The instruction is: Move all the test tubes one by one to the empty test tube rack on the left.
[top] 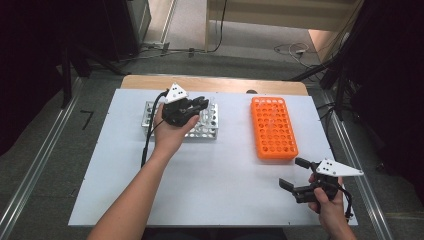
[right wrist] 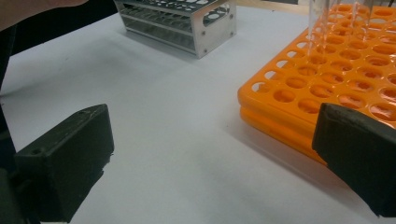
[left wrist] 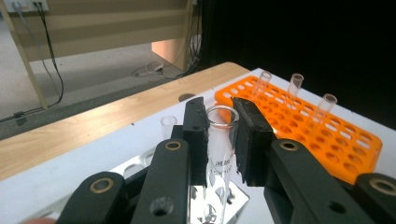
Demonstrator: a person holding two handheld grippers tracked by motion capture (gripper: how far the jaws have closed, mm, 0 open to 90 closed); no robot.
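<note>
Left tool [left wrist: 219,140] is clamped on a clear glass test tube [left wrist: 220,149], both pads pressing its sides just under the rim, tube standing upright and empty as far as I can see. In the high view that left tool [top: 192,106] sits right over the metal test tube rack [top: 210,131] at the back left of the white counter [top: 210,185]. That rack has at least one more clear tube [left wrist: 168,125] standing in it, just behind the tool. The orange test tube rack [top: 273,128] is off to the right, well apart from the metal one, and it has three clear tubes [left wrist: 293,85] standing upright along its far side, the rest of its holes look empty. Right tool [top: 295,176] hangs near the front right corner of the counter with its jaws spread wide, nothing between them, close to the orange rack's near end.
</note>
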